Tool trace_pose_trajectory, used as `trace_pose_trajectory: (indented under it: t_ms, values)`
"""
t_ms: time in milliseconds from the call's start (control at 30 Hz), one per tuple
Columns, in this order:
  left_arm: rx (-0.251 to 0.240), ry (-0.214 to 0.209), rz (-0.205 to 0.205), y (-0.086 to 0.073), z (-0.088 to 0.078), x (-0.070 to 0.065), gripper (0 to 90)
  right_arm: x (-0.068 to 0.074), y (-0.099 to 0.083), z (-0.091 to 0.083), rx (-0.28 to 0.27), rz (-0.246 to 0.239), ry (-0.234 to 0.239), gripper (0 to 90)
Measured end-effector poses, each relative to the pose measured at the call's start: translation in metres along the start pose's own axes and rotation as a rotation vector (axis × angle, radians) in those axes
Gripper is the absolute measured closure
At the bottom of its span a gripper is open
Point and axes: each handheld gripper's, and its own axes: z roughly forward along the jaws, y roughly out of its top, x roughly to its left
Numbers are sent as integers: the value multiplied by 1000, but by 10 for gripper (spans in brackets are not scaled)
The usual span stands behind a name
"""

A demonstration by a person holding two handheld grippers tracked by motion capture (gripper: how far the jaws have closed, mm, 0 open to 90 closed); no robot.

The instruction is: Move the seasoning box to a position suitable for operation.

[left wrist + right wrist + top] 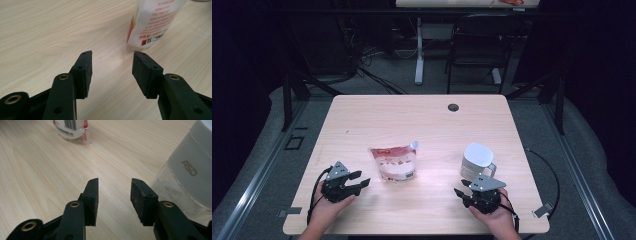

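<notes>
Spouted pouch point(394, 163), white jug point(476, 160), pale wooden table point(422, 117), dark room

- The high view looks forward and down from above my side of the table point(422, 112), taking in the whole tabletop and the floor beyond.
- My left gripper view sits low and close, facing the pouch point(152, 22).
- My right gripper view, equally low, faces the container point(192, 170); the pouch point(70, 128) appears farther off, shared by all views.
</notes>
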Motion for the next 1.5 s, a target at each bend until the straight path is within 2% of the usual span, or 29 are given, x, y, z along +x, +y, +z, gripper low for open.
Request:
trace_pose_trajectory:
  t_ms: [267, 300, 400, 467, 567, 767, 900, 933, 967, 1033, 1167, 1267, 1500]
  values:
    - [7, 1, -20, -1, 0, 6, 508, -10, -5, -3, -3, 63, -28, 588]
    - [-6, 5, -40, -2, -2, 8, 508, -11, -5, -5, -1, 65, -25, 588]
    - [-17, 2, -56, -3, -4, 12, 507, -12, -6, -7, -9, 79, -32, 587]
    - [-27, 8, -88, -4, -5, 15, 506, -13, -8, -13, -17, 91, -58, 587]
    - [-41, 8, -104, -4, -6, 17, 507, -16, -11, -22, -31, 109, -99, 588]
    - [-35, 13, -104, -4, -7, 18, 504, -29, -17, -36, -55, 171, -166, 596]
    - [-46, 14, -114, -4, -8, 19, 505, -38, -22, -42, -63, 222, -198, 626]
    - [-46, 14, -114, -4, -8, 19, 505, -38, -22, -42, -63, 222, -198, 626]
    - [-46, 16, -116, -4, -9, 19, 506, -42, -23, -45, -59, 236, -226, 635]
    - [-43, 13, -115, -4, -9, 19, 507, -44, -24, -46, -59, 258, -251, 641]
    - [-40, 8, -115, -4, -8, 20, 508, -49, -25, -49, -80, 307, -328, 633]
    - [-26, -6, -111, -4, -6, 20, 508, -53, -25, -46, -73, 310, -366, 616]
    - [-24, -10, -108, -4, -5, 19, 511, -62, -25, -30, -31, 292, -380, 592]
